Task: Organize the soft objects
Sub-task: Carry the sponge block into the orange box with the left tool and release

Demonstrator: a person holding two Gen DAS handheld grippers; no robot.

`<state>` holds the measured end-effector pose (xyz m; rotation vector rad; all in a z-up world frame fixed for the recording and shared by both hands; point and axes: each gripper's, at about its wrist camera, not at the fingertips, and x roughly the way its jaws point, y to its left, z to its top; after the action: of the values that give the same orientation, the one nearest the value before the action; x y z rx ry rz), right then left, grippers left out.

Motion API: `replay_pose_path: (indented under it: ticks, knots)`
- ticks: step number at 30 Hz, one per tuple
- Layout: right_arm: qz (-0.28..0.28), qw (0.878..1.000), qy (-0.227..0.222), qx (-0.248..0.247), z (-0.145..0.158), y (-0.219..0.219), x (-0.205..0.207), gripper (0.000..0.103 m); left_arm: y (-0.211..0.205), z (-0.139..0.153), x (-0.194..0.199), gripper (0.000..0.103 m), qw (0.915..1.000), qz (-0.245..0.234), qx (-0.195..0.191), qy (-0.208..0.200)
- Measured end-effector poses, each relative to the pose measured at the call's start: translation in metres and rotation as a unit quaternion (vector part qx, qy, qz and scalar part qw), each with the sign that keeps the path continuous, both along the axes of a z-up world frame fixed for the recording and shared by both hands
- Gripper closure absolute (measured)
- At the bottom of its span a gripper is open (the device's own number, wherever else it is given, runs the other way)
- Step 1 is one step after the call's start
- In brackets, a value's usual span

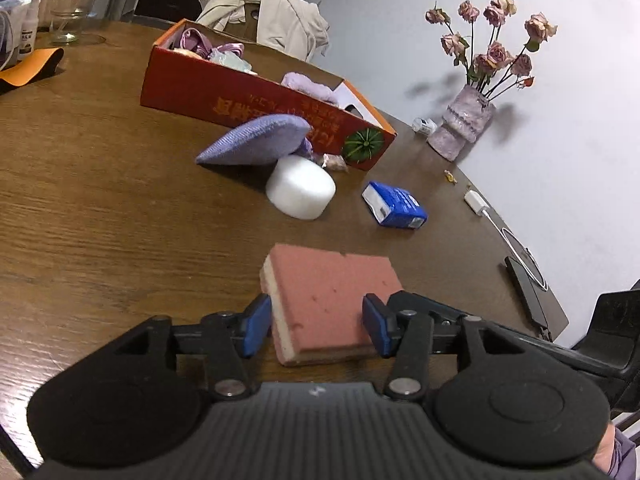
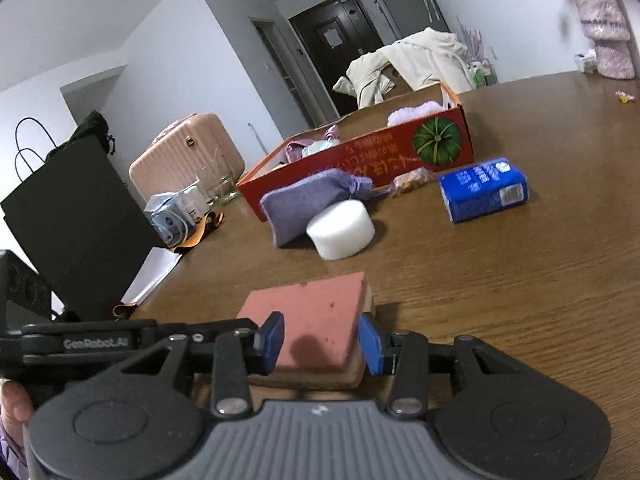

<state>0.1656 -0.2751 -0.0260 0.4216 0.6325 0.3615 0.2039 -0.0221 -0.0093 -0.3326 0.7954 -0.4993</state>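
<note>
A pink sponge (image 1: 328, 296) with a pale underside lies on the wooden table (image 1: 100, 220). My left gripper (image 1: 316, 324) is open, its blue pads on either side of the sponge's near end. In the right wrist view my right gripper (image 2: 320, 340) is open around the same sponge (image 2: 316, 320) from the other side. Beyond lie a purple fabric pouch (image 1: 256, 142), a white foam cylinder (image 1: 300, 192) and a blue tissue pack (image 1: 396, 204). A red cardboard box (image 1: 248, 96) holds soft purple items (image 1: 308, 84).
A vase of dried roses (image 1: 464, 120), a small bottle, a white charger with cable (image 1: 480, 204) and a dark phone (image 1: 528, 292) lie along the right table edge. A glass (image 1: 72, 12), bottles and an orange mat sit far left. A black bag (image 2: 80, 208) stands at the table's left edge.
</note>
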Motion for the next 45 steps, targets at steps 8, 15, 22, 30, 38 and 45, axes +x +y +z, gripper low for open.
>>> replay_pose_path:
  ticks: [8,15,22,30,38,45]
  knots:
    - [-0.005,1.0,0.024,0.013,-0.009,-0.007,0.02,0.062,-0.001,-0.004,0.013,0.065,0.9997,-0.004,-0.017,0.016]
    - [0.0,1.0,-0.013,0.003,0.024,-0.008,0.026,0.068,-0.006,0.029,0.024,0.065,0.9993,-0.001,-0.029,-0.024]
    - [-0.005,0.996,-0.085,-0.021,0.088,-0.039,0.117,0.068,-0.032,0.089,0.116,0.065,0.9945,-0.019,-0.051,-0.09]
    - [-0.014,0.999,-0.036,-0.031,0.093,-0.067,0.235,0.068,-0.068,0.089,0.241,0.065,0.998,-0.014,-0.05,-0.036]
    - [-0.007,0.997,0.03,-0.066,0.061,-0.067,0.297,0.068,-0.086,0.049,0.294,0.065,0.9996,-0.011,-0.014,0.022]
    - [-0.002,0.994,0.066,-0.093,0.04,-0.063,0.306,0.068,-0.102,0.023,0.3,0.063,0.9984,-0.019,0.023,0.048]
